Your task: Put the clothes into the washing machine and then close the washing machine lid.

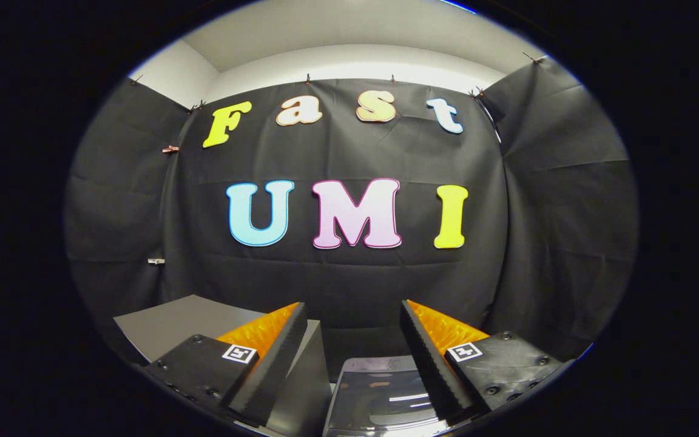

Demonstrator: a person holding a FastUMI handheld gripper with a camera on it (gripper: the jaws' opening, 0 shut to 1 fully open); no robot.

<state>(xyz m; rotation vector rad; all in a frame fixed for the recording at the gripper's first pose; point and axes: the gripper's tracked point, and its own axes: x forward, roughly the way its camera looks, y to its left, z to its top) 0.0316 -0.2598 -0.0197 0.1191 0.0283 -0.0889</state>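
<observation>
My gripper [353, 312] is held level and stands open, with a wide gap and nothing between its fingers. Below and between the fingers [276, 358] lies the glossy dark lid of the washing machine [386, 397], with a pale band along its far edge. The lid looks flat and reflects light streaks. No clothes are to be seen.
A grey flat surface [179, 325] lies to the left of the washing machine, beyond the left finger. The booth's black cloth wall [349, 285] rises close behind the machine and wraps round both sides.
</observation>
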